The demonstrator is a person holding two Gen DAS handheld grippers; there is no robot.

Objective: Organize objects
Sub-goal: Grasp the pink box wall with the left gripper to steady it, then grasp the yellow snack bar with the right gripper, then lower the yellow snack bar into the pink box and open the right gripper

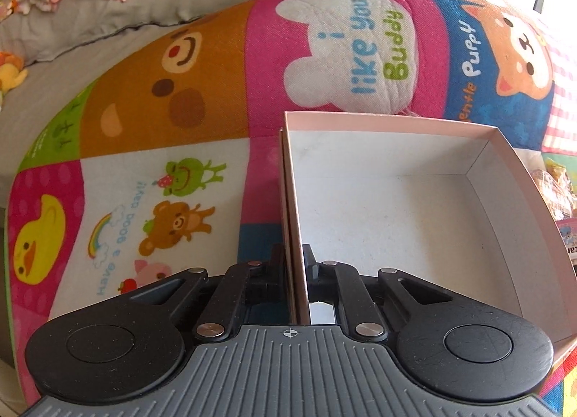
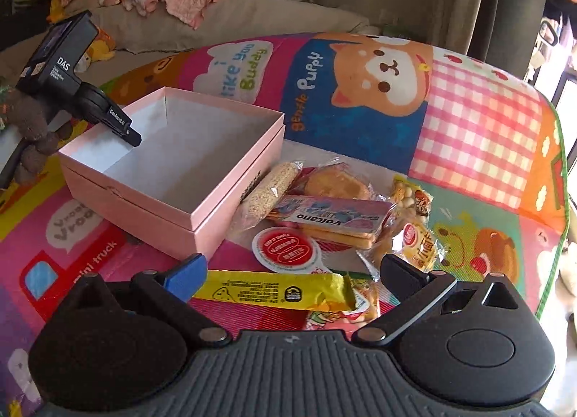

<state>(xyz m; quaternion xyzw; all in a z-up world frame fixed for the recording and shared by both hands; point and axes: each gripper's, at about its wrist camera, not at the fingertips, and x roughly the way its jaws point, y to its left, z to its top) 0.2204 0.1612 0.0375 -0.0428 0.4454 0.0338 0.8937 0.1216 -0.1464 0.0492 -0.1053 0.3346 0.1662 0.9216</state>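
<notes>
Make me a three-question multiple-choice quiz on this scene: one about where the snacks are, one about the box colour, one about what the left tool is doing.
1. Where do the snack packets lie?
A. inside the box
B. on the mat beside the box
C. on the grey sofa

2. What colour is the outside of the box?
A. pink
B. blue
C. green

3. What is the state of the left tool?
A. open above the mat
B. shut on a snack
C. shut on the box's wall

Answers:
1. B, the packets sit on the play mat next to the box, whose inside is bare.
2. A, its outer walls are pale pink, the inside white.
3. C, the left wrist view shows the wall clamped between its fingers.
</notes>
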